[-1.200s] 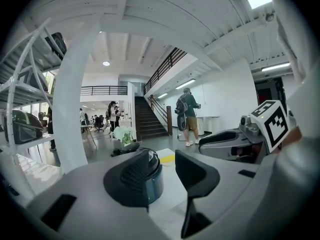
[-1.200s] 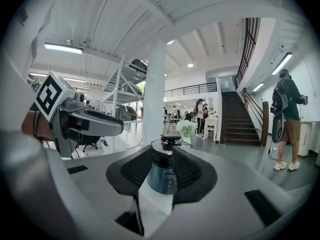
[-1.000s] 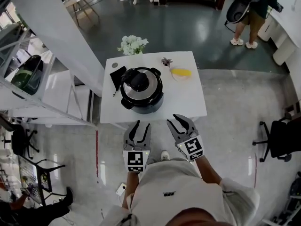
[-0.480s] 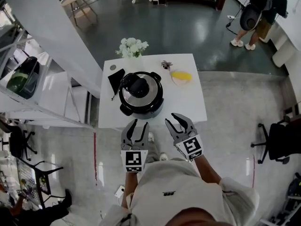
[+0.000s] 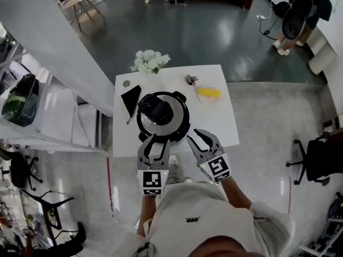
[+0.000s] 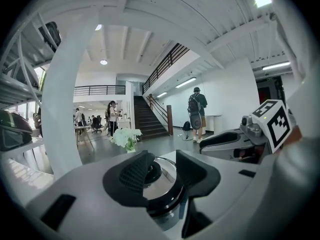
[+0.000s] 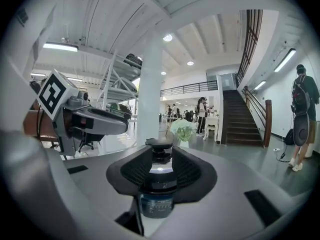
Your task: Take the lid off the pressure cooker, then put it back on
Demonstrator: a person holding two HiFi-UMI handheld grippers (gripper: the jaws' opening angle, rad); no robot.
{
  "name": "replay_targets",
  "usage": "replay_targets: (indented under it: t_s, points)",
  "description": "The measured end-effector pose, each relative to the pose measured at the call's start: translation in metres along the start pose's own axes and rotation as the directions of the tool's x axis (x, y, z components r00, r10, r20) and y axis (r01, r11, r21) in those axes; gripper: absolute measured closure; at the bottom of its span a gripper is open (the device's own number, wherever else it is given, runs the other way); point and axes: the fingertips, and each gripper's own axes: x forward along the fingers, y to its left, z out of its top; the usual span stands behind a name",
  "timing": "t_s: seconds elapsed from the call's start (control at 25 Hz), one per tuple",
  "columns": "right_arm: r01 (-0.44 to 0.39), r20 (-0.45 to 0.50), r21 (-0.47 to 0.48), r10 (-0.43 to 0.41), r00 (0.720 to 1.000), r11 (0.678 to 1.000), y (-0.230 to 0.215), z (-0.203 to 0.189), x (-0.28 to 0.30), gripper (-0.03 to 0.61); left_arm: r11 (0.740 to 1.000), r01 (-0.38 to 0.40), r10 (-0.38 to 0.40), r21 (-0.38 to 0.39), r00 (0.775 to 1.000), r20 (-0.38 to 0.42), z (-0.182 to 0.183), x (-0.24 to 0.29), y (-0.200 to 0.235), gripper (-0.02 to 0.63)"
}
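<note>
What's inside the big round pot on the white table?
The pressure cooker has its shiny lid on, with a black handle on top. The lid covers the whole opening, so anything inside cannot be seen.

We look down on a glossy dark grey floor [image 5: 203,31] across the upper frame, meeting paler speckled flooring [image 5: 278,116] below. A white square table [image 5: 228,122] stands at centre, a broad white slanted column [image 5: 51,31] crosses the upper left, and a black office chair [image 5: 321,159] sits at the right edge. In the right gripper view, a dark staircase [image 7: 242,121] rises at right.
</note>
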Motion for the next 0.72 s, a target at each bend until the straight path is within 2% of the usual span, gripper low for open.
replay_targets:
  t_s: [0.16,0.72]
  points:
    - [0.019,0.013,0.004,-0.019,1.000,1.000,-0.012,0.006,0.025,0.471,1.000,0.015,-0.015,0.003,1.000,-0.013,0.000,0.024,0.020,0.424]
    - [0.070,-0.039,0.024,-0.069,0.997,0.997,-0.031,0.017,0.091,0.471,0.995,0.101,-0.099,0.009,0.989,-0.106,-0.011,0.082,0.072,0.376]
